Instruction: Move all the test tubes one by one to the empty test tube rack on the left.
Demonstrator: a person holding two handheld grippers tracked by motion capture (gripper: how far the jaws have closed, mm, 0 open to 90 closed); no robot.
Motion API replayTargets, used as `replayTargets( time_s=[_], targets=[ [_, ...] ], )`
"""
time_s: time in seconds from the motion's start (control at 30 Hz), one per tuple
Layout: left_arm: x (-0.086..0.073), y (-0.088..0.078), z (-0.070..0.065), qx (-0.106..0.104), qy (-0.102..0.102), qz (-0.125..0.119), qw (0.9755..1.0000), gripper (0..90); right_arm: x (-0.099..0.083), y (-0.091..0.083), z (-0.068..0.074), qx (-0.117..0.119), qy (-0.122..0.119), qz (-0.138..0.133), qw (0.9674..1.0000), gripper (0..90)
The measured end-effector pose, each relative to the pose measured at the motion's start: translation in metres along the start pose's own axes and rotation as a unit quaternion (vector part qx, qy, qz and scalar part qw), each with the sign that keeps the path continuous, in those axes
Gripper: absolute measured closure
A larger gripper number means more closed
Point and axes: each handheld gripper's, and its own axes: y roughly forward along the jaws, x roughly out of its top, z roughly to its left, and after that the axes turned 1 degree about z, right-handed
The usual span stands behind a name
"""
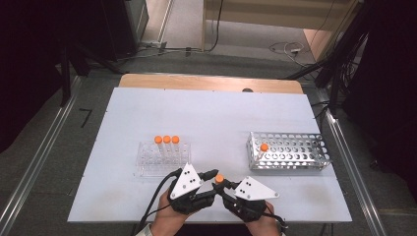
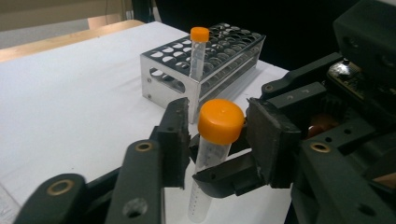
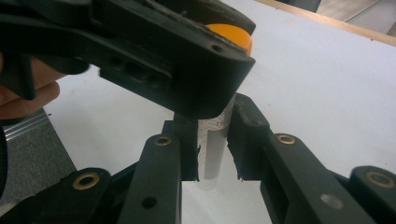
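A clear tube with an orange cap (image 1: 219, 178) stands upright just above the white board, near its front edge. My right gripper (image 1: 225, 189) is shut on the tube's body; in the right gripper view its pads (image 3: 189, 144) press the tube (image 3: 215, 154) from both sides. My left gripper (image 1: 214, 179) comes in from the left at cap height. In the left gripper view its jaws flank the orange cap (image 2: 220, 120), the right pad (image 2: 266, 140) close against it and a thin gap at the left pad. The right gripper's jaws cross lower down the tube.
A metal rack (image 1: 290, 152) at the right holds one orange-capped tube (image 1: 264, 147) at its left end. A clear plastic rack (image 1: 162, 157) at centre left holds three capped tubes (image 1: 166, 140). Both hands sit at the board's front edge.
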Motion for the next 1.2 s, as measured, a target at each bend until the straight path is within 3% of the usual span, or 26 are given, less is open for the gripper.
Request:
replayTargets(
  time_s=[0.3,0.63,0.83,0.97,1.2],
  targets=[
    [-0.002,0.002,0.0,0.001,0.001,0.001,1.0,67.7,0.0,0.0,0.0,0.0,0.0,0.001,1.0,71.8],
    [-0.002,0.001,0.0,0.005,-0.002,0.002,1.0,69.3,0.0,0.0,0.0,0.001,0.0,-0.001,1.0,70.0],
    [-0.001,-0.002,0.002,0.006,-0.005,-0.001,1.0,69.4,0.0,-0.001,-0.002,0.008,0.001,0.0,1.0,45.8],
    [0.0,-0.003,0.003,0.009,-0.009,-0.005,0.9999,69.5,0.0,-0.001,-0.005,0.003,0.009,0.004,0.9999,35.7],
    [0.004,-0.011,0.008,0.016,-0.02,-0.017,0.9995,69.5,-0.001,-0.004,-0.009,-0.005,0.019,0.008,0.9998,30.9]
  ],
)
